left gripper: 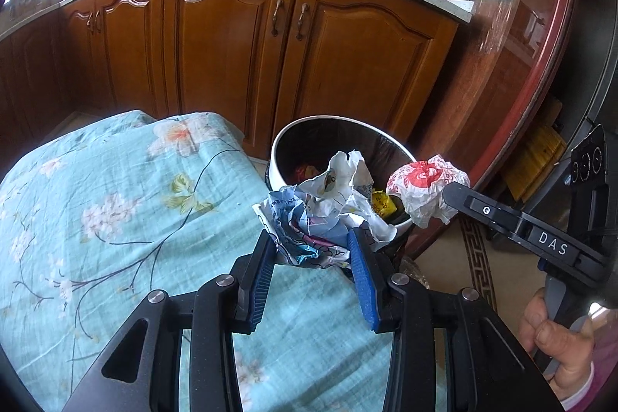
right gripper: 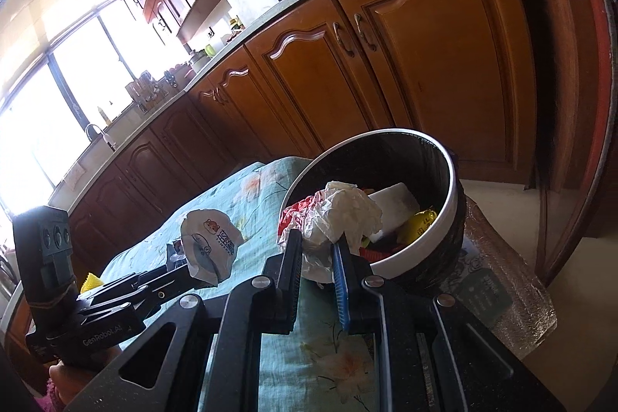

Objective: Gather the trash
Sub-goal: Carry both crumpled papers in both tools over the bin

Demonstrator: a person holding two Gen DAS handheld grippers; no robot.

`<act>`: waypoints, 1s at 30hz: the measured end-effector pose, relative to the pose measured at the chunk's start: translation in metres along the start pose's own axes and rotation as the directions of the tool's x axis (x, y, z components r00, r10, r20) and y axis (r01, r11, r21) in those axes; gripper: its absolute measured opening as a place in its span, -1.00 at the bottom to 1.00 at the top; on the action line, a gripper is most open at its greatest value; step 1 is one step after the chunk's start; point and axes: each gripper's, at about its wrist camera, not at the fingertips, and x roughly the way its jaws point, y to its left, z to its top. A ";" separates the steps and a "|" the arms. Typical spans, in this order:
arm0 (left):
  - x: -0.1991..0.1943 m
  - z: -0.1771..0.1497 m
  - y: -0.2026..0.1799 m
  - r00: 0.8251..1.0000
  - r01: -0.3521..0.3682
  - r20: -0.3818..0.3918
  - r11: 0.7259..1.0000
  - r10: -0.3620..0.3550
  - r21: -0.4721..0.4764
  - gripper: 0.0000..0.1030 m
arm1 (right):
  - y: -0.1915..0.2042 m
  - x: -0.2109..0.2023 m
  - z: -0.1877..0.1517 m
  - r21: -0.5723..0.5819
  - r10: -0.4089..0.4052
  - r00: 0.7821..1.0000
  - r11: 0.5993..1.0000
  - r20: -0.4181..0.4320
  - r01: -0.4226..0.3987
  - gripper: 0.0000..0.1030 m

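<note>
showing only in the right wrist view: a white block point(right gripper: 394, 201) inside the bin point(right gripper: 452, 203).

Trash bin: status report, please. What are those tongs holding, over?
Left tongs shut on crumpled printed wrapper. Right tongs shut on red-and-white paper wad. Both near bin rim. Nothing in the way.
</note>
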 end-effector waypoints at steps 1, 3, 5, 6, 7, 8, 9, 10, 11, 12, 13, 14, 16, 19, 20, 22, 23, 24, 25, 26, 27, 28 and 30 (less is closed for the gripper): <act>0.002 0.001 -0.002 1.000 0.002 -0.001 1.000 -0.002 0.005 -0.27 | -0.002 -0.001 0.001 0.001 0.000 1.000 1.000 0.001 0.000 -0.70; 0.005 0.003 -0.004 1.000 0.004 -0.002 1.000 -0.004 0.008 -0.27 | -0.004 -0.001 0.002 0.002 -0.003 1.000 1.000 0.003 0.003 -0.70; 0.007 0.004 -0.007 1.000 0.005 -0.005 1.000 -0.005 0.008 -0.27 | -0.007 -0.001 0.003 0.001 -0.009 1.000 1.000 0.006 0.009 -0.70; 0.009 0.005 -0.007 1.000 0.006 -0.006 1.000 -0.006 0.009 -0.27 | -0.009 -0.001 0.004 0.002 -0.012 1.000 1.000 0.006 0.012 -0.70; 0.011 0.006 -0.008 1.000 0.005 -0.007 1.000 -0.005 0.009 -0.27 | -0.009 -0.001 0.004 0.003 -0.015 1.000 1.000 0.007 0.015 -0.70; 0.012 0.007 -0.008 1.000 0.005 -0.008 1.000 -0.005 0.010 -0.27 | -0.011 -0.001 0.004 0.003 -0.018 1.000 1.000 0.006 0.018 -0.70; 0.014 0.007 -0.009 1.000 0.005 -0.009 1.000 -0.005 0.011 -0.27 | -0.011 -0.001 0.006 0.003 -0.020 1.000 1.000 0.005 0.020 -0.70; 0.016 0.009 -0.009 1.000 0.005 -0.010 1.000 -0.004 0.012 -0.27 | -0.012 0.000 0.006 0.001 -0.021 1.000 1.000 0.004 0.021 -0.70; 0.018 0.010 -0.010 1.000 0.003 -0.011 1.000 -0.003 0.013 -0.27 | -0.012 0.000 0.007 -0.002 -0.024 1.000 1.000 0.004 0.024 -0.70; 0.020 0.012 -0.011 1.000 0.002 -0.012 1.000 -0.002 0.015 -0.27 | -0.013 0.000 0.009 -0.005 -0.028 1.000 1.000 0.004 0.028 -0.70; 0.022 0.014 -0.013 1.000 0.000 -0.012 1.000 0.001 0.016 -0.27 | -0.013 0.001 0.010 -0.007 -0.030 1.000 1.000 0.004 0.030 -0.70; 0.024 0.016 -0.015 1.000 -0.003 -0.013 1.000 0.004 0.018 -0.27 | -0.014 0.001 0.012 -0.009 -0.032 0.999 0.999 0.004 0.032 -0.70; 0.028 0.019 -0.017 1.000 -0.006 -0.013 1.000 0.007 0.022 -0.27 | -0.014 0.004 0.015 -0.013 -0.037 0.999 0.999 0.001 0.037 -0.70; 0.034 0.024 -0.021 1.000 -0.012 -0.014 1.000 0.013 0.028 -0.27 | -0.015 0.007 0.020 -0.018 -0.045 0.999 0.999 0.000 0.045 -0.69; 0.036 0.025 -0.023 1.000 -0.016 -0.013 0.999 0.016 0.030 -0.27 | -0.016 0.008 0.022 -0.020 -0.047 0.999 0.999 -0.002 0.047 -0.69; 0.040 0.027 -0.025 1.000 -0.018 -0.011 0.999 0.019 0.032 -0.26 | -0.016 0.011 0.025 -0.027 -0.053 0.999 0.998 -0.005 0.053 -0.69; 0.042 0.028 -0.026 1.000 -0.020 -0.012 0.999 0.020 0.032 -0.26 | -0.017 0.013 0.026 -0.032 -0.057 0.998 0.998 -0.008 0.057 -0.69; 0.044 0.029 -0.026 1.000 -0.019 -0.014 0.999 0.020 0.031 -0.26 | -0.017 0.015 0.028 -0.035 -0.061 0.998 0.998 -0.012 0.060 -0.69; 0.047 0.030 -0.026 1.000 -0.019 -0.016 0.999 0.019 0.029 -0.26 | -0.018 0.017 0.030 -0.036 -0.064 0.998 0.997 -0.015 0.064 -0.69; 0.049 0.031 -0.027 1.000 -0.020 -0.018 0.999 0.021 0.030 -0.26 | -0.019 0.018 0.031 -0.039 -0.067 0.998 0.997 -0.016 0.067 -0.69; 0.051 0.032 -0.028 1.000 -0.023 -0.019 0.999 0.023 0.032 -0.26 | -0.020 0.019 0.033 -0.041 -0.071 0.997 0.997 -0.018 0.070 -0.69; 0.054 0.033 -0.028 0.999 -0.026 -0.021 0.999 0.027 0.036 -0.26 | -0.020 0.021 0.034 -0.043 -0.073 0.997 0.996 -0.020 0.073 -0.69; 0.060 0.035 -0.030 0.999 -0.031 -0.026 0.999 0.032 0.041 -0.26 | -0.021 0.023 0.037 -0.048 -0.078 0.997 0.996 -0.020 0.077 -0.69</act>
